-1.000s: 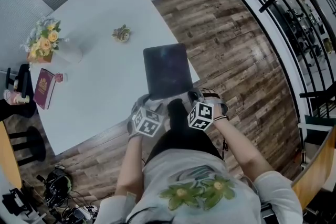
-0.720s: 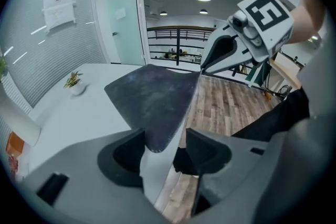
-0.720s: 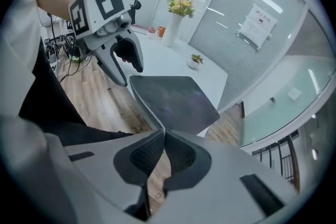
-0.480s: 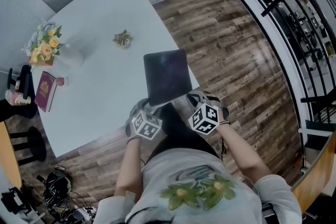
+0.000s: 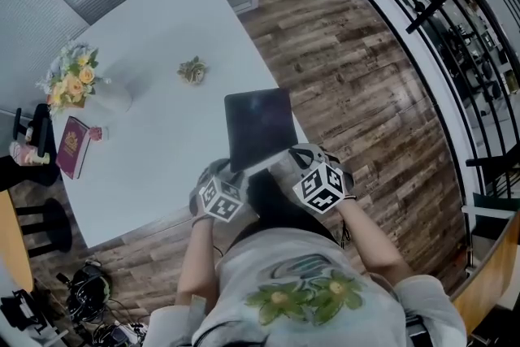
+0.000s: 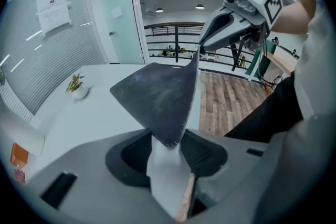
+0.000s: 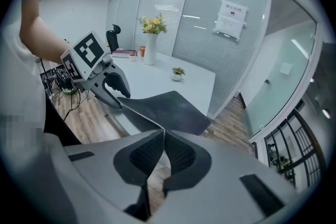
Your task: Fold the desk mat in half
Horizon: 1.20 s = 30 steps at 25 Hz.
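The desk mat point(image 5: 258, 126) sits at the near right corner of the white table point(image 5: 146, 53), most of it lying flat and unfolded with its far edge down on the top, so the fold itself has barely begun. Only the near edge is off the table. The right gripper point(image 7: 164, 139) has its jaws pinched tight on the near right corner and holds it raised. The left gripper point(image 6: 168, 147) has the other near corner poking in between its jaws, which have just been closing but stand apart with a gap showing, so I'd say that grip isn't made yet. What's left is to close on that corner, carry the near edge over to the far edge and lay it down.
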Each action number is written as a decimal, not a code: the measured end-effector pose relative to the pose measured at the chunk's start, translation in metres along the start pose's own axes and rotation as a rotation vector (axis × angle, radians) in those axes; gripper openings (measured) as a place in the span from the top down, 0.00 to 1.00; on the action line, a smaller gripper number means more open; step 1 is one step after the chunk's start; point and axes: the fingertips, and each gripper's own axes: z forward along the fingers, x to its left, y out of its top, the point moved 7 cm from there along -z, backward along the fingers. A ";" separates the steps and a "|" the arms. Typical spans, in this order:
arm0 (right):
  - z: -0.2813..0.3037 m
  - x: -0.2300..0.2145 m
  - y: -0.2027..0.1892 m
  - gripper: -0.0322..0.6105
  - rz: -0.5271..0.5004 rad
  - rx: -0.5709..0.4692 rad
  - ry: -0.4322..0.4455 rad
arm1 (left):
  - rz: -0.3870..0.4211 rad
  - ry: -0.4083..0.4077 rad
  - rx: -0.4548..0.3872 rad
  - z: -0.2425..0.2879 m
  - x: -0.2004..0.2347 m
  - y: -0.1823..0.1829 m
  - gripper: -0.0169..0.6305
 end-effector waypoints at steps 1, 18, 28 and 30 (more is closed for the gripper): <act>0.000 -0.002 0.001 0.91 0.015 -0.004 0.000 | -0.001 -0.001 -0.007 0.000 0.002 0.001 0.73; -0.005 -0.030 0.010 0.91 0.135 -0.058 -0.033 | -0.015 -0.015 -0.069 -0.023 0.035 0.031 0.95; -0.010 -0.046 0.018 0.91 0.191 -0.101 -0.053 | -0.044 0.003 -0.137 -0.035 0.057 0.053 0.95; -0.012 -0.049 0.021 0.91 0.196 -0.109 -0.061 | -0.039 0.016 -0.147 -0.038 0.061 0.058 0.95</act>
